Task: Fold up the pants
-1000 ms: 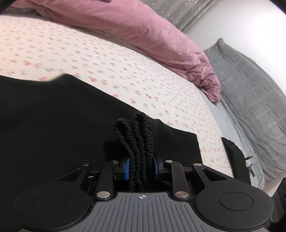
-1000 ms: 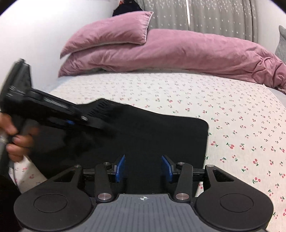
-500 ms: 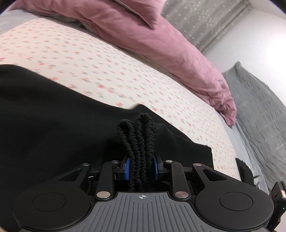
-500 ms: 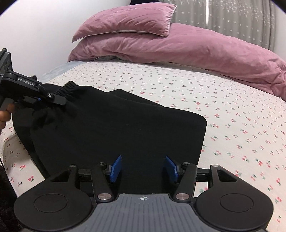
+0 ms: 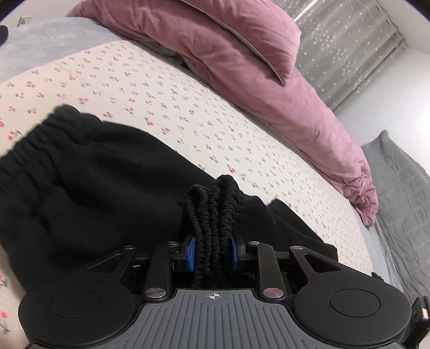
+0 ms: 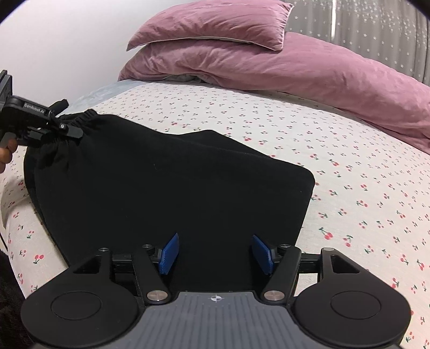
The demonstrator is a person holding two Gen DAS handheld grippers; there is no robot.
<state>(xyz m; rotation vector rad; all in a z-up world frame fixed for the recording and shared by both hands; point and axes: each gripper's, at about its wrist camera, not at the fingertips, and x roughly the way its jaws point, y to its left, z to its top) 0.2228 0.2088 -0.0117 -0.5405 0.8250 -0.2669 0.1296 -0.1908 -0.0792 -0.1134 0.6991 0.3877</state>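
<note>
- Since the earlier frames, the left gripper (image 6: 57, 126) has carried the waistband out toward the left edge of the right wrist view, so the black pants (image 6: 172, 188) now lie drawn out flatter across the bed; the right gripper (image 6: 216, 253) has just been widening its jaws, with nothing pressed between them.
- Left gripper (image 5: 212, 251): its blue pads (image 5: 191, 252) stand narrow and pinch a bunched stack of the pants' elastic waistband (image 5: 212, 212), which rises in ribbed folds between them.
- Right gripper: its blue pads (image 6: 169, 253) stand well apart above the near edge of the pants; whether the fingertips touch the cloth cannot be told.
- The pants lie on a cherry-print bedsheet (image 6: 349, 166), folded into a broad dark panel with a rounded corner on the right side of the right wrist view; a second stretch of gathered waistband (image 5: 35, 145) shows at the left of the left wrist view.
- A hand (image 6: 5, 155) holding the left gripper is partly visible at the left edge of the right wrist view.
- Beyond the pants, a pink pillow (image 6: 212, 24) rests on a long pink duvet roll (image 6: 309, 69) across the far side of the bed, well apart from the pants.
- A grey quilted cover (image 5: 397, 193) lies at the right side of the left wrist view, beside the end of the duvet.
- Grey star-patterned curtains (image 6: 376, 29) hang behind the bedding.
</note>
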